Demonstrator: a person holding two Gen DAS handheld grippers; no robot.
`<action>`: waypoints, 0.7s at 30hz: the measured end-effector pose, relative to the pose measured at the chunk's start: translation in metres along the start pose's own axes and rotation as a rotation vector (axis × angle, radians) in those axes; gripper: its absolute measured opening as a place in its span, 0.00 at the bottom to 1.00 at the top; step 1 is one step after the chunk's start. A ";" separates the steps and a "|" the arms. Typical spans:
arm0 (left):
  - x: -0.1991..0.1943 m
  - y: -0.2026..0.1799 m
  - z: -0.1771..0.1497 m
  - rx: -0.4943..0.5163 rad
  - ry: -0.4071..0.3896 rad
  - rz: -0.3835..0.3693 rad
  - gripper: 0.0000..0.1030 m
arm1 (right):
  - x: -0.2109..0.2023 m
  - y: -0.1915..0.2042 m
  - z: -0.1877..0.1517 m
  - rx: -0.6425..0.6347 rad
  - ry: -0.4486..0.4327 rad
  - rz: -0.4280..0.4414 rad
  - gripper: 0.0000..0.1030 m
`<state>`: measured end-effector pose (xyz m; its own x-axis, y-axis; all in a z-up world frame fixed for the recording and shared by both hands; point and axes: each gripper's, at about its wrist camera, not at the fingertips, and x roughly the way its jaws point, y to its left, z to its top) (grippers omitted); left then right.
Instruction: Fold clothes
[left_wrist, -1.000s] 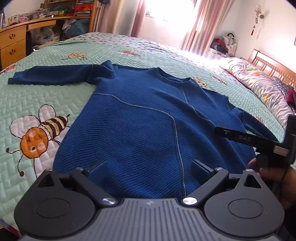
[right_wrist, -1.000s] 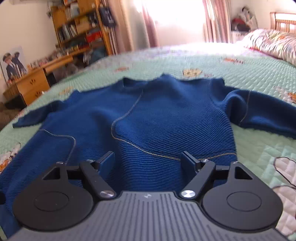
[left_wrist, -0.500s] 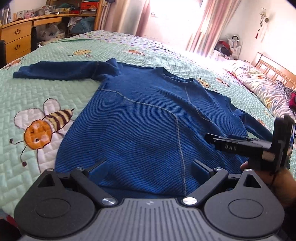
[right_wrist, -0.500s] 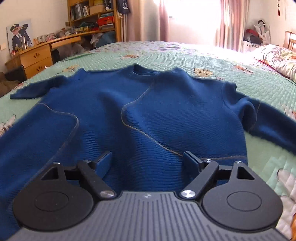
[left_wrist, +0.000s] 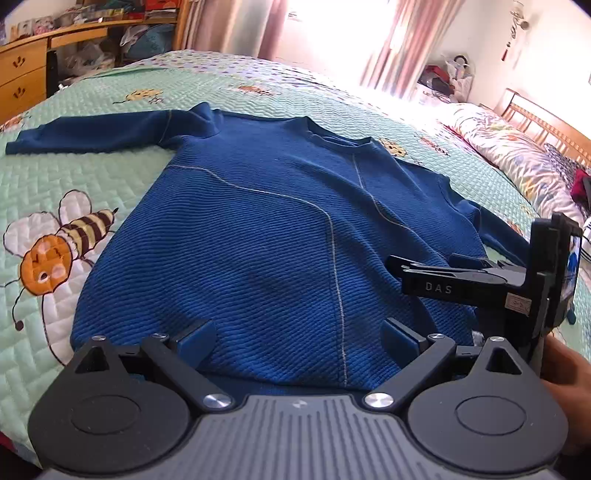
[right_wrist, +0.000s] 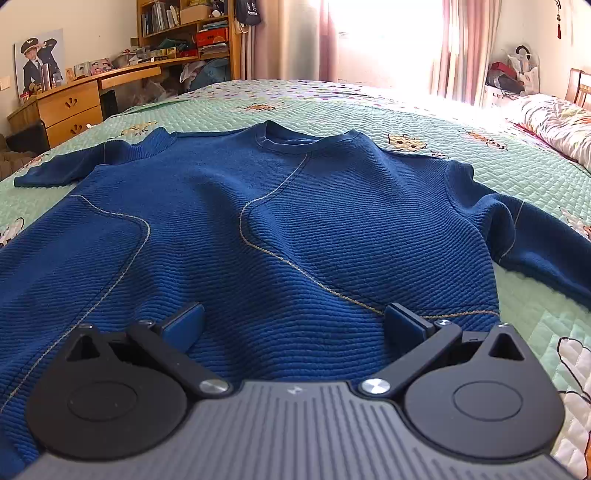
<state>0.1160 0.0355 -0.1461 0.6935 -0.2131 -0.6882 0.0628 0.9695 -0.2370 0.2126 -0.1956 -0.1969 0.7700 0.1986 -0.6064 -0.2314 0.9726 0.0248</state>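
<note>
A blue long-sleeved sweater lies flat, face up, on the bed, neck away from me, both sleeves spread outward; it also shows in the right wrist view. My left gripper is open and empty, hovering over the sweater's hem left of centre. My right gripper is open and empty over the hem toward the right side. The right gripper also shows side-on in the left wrist view, low over the sweater's lower right part.
The bed has a green quilted cover with bee prints. A floral duvet and wooden headboard lie at the right. A wooden desk and bookshelves stand beyond the bed's left side.
Both grippers moved forward a little over the sweater's hem. The right gripper came further in over the sweater's lower right part. Both stayed open.
</note>
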 end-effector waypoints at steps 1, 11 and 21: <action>-0.001 0.000 -0.001 0.002 -0.001 0.000 0.93 | 0.000 0.000 0.000 0.001 0.000 0.000 1.00; 0.003 0.005 -0.001 -0.078 -0.002 0.001 0.93 | 0.001 0.001 0.000 0.001 0.001 0.000 1.00; -0.004 0.008 -0.002 -0.095 -0.010 0.053 0.93 | 0.001 0.001 0.001 0.001 0.001 -0.001 1.00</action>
<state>0.1124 0.0441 -0.1462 0.7009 -0.1600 -0.6950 -0.0425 0.9634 -0.2647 0.2132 -0.1946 -0.1967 0.7696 0.1973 -0.6073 -0.2295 0.9730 0.0252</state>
